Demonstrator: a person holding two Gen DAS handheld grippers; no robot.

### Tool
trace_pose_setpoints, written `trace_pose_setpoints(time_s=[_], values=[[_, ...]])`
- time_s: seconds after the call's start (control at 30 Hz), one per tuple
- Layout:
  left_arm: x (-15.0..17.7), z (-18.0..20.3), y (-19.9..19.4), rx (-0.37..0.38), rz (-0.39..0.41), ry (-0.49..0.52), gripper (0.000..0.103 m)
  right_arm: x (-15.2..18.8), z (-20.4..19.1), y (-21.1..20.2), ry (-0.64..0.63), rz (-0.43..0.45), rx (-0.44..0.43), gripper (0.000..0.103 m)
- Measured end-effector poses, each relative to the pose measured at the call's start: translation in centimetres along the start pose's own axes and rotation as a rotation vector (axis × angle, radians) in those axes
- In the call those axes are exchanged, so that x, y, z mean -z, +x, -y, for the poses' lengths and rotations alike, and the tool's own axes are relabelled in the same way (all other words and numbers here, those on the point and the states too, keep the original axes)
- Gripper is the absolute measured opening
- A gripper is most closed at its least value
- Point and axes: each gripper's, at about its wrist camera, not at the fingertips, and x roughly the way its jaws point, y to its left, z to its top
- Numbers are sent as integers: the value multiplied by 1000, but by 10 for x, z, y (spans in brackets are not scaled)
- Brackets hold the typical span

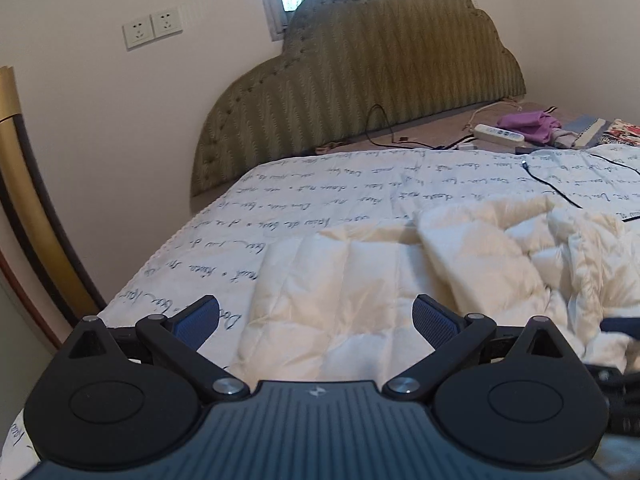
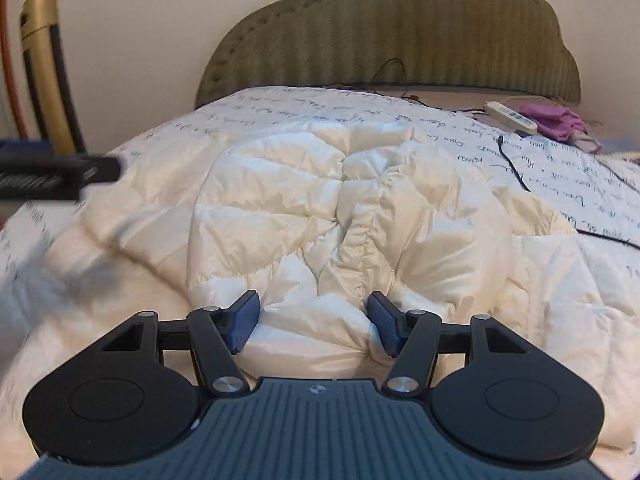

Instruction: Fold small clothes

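Cream puffer jacket (image 2: 320, 208) lay rumpled on the bed (image 1: 320, 184), both grippers apart.

The left gripper (image 1: 316, 322) hung wide apart over the jacket's flat quilted panel, gripping nothing. The right gripper (image 2: 313, 322) stood with its blue pads either side of a bunched fold, not pressing it. At two o'clock from the jacket in the right wrist view, a power strip (image 2: 510, 117) and a purple cloth (image 2: 554, 120) lay near the headboard (image 2: 384, 40). No containers showed.
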Motion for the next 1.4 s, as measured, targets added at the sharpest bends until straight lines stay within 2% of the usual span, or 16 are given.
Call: trace_pose_setpoints(time_s=[0.13, 0.2, 0.27, 0.37, 0.5, 0.63, 0.87, 1.4], values=[[-23, 19, 3, 41, 43, -22, 103, -10, 9, -30, 58, 112, -16, 66], [-34, 33, 10, 59, 58, -29, 103, -19, 20, -31, 113, 154, 0, 66], [-37, 50, 27, 84, 20, -4, 103, -19, 31, -21, 157, 137, 29, 66], [-19, 72, 54, 91, -81, 63, 103, -4, 35, 1, 171, 48, 69, 66], [19, 80, 75, 101, -148, 70, 103, 17, 29, 9, 133, 60, 98, 67], [31, 71, 78, 134, -137, 19, 103, 24, 26, 15, 107, 74, 117, 69], [42, 82, 77, 102, -73, 65, 103, 32, 18, 21, 47, 106, 157, 72], [50, 77, 76, 117, -32, 32, 103, 33, 22, 22, 68, 119, 122, 80]])
